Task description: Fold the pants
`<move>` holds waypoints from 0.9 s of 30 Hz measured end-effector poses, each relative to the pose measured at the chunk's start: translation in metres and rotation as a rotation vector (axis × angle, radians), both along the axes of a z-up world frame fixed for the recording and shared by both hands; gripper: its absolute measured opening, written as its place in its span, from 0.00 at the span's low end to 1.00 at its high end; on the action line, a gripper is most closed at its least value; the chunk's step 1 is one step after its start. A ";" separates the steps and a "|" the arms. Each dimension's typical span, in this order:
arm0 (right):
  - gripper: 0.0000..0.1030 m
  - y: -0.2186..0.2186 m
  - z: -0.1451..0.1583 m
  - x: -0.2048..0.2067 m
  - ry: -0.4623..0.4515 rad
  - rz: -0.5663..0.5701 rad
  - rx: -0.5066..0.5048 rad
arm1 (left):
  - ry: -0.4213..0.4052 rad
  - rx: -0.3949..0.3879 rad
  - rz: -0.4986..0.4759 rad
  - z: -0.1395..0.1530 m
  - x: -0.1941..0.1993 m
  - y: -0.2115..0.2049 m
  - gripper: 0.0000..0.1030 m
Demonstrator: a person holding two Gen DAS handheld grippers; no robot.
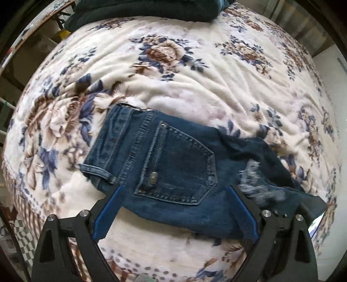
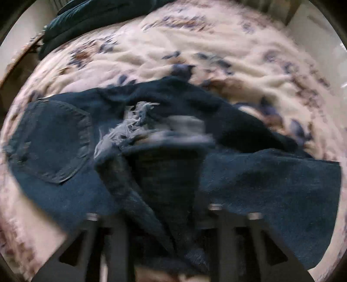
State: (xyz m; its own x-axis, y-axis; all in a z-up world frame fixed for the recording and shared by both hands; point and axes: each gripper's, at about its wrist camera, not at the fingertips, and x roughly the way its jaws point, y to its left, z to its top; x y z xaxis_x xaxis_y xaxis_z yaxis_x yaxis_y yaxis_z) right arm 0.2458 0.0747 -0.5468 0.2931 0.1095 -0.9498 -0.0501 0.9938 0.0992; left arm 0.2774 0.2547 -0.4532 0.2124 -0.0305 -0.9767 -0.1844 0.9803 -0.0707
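Dark blue jeans (image 1: 173,160) lie on a floral blanket (image 1: 195,76), back pocket (image 1: 184,164) up, waistband to the left. A frayed hem (image 1: 258,182) is lifted at the right. My left gripper (image 1: 173,191) is open, fingers spread over the jeans' near edge below the pocket. In the blurred right wrist view the jeans (image 2: 260,184) are bunched, with the frayed hem (image 2: 128,125) raised. My right gripper (image 2: 171,138) is shut on a fold of the jeans, which drapes over its fingers.
A dark green folded cloth (image 1: 141,10) lies at the far edge of the bed and shows in the right wrist view (image 2: 97,17) too. The bed's edge and pale floor (image 1: 331,65) are at the right. Shelving stands at the left.
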 end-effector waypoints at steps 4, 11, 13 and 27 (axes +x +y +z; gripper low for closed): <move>0.95 -0.040 0.034 -0.025 0.059 -0.098 0.280 | 0.058 -0.161 0.009 -0.015 0.008 -0.018 0.93; 0.95 -0.152 0.037 -0.071 0.151 -0.423 0.233 | 0.289 -0.294 -0.042 -0.097 0.032 -0.080 0.91; 0.95 -0.182 0.026 -0.079 0.185 -0.500 0.213 | 0.322 -0.247 -0.096 -0.115 0.034 -0.098 0.73; 0.95 -0.207 0.014 -0.068 0.247 -0.561 0.165 | 0.184 0.011 -0.201 -0.090 -0.008 -0.073 0.06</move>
